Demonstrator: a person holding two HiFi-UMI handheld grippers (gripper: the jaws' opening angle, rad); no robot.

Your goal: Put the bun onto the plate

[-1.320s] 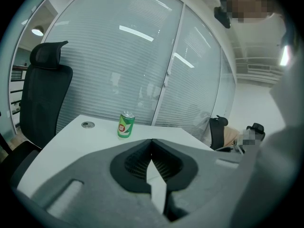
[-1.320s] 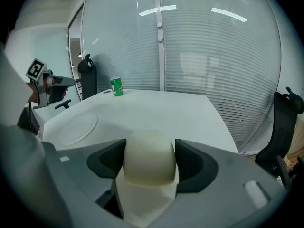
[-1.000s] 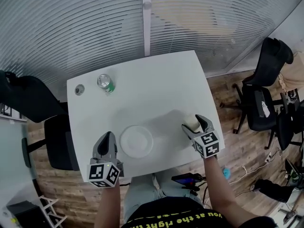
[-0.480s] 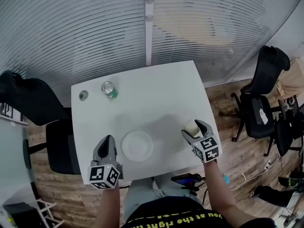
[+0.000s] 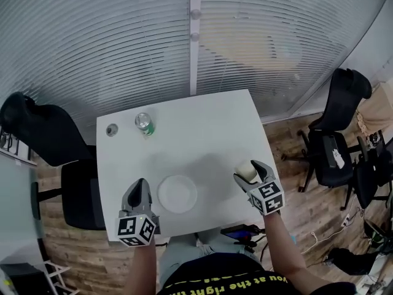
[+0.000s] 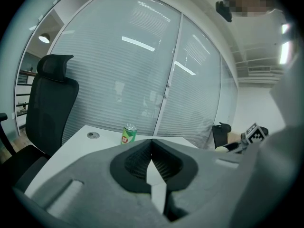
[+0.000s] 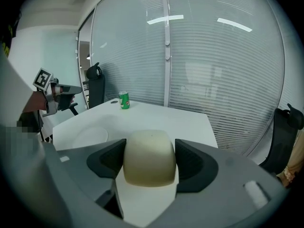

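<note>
Since one second ago, only the head camera is drifting; both grippers are keeping their places relative to the plate. At the near edge, I am holding the left gripper with its jaws together and nothing between them, just left of the plate. On the near right, the right gripper is clamping the bun between both pads. It is sitting over the table near the right edge, well apart from the plate.

For this step I am planning a level carry leftward, keeping the squeeze light because the bun looks soft. I am then lowering it over the plate's centre before parting the jaws. The left gripper is standing close to the plate's left rim, so I am judging that the approach should come from the right.

Farther off, the can and a small round disc are sitting near the far left corner, away from that path.
</note>
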